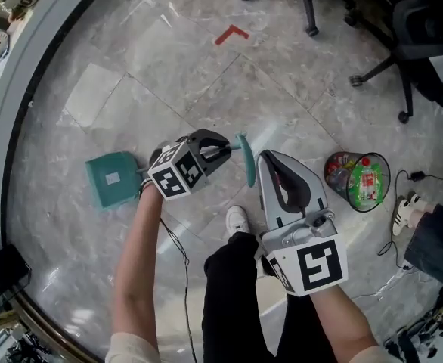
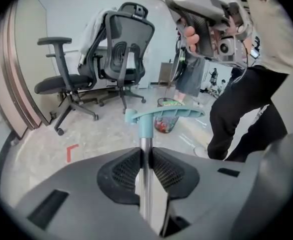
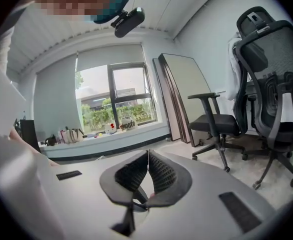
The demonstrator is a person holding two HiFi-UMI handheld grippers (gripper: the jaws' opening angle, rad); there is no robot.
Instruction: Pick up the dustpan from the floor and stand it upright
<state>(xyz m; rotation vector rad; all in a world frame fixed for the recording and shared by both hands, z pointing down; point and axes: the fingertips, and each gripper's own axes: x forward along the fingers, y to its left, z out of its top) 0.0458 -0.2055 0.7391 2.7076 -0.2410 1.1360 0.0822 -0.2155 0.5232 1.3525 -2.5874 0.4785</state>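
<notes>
Your left hand-held gripper (image 2: 145, 153) is clamped tight on the bare metal pole (image 2: 145, 184) of the dustpan (image 1: 109, 181). As you tip it up, that smooth tube could slide or twist between the pads and let the pan swing down. The teal pan lies behind this gripper, low by the floor (image 1: 206, 74), and the teal cross-handle (image 2: 164, 114) is just ahead of the jaws, with the pole leaning rather than upright. Your right hand-held gripper (image 3: 147, 156) is closed on nothing, raised beside that handle.

Dark letters ending in "oofo" are read on a white object (image 3: 130, 124) on the windowsill (image 3: 91, 143); nothing else is legible.
</notes>
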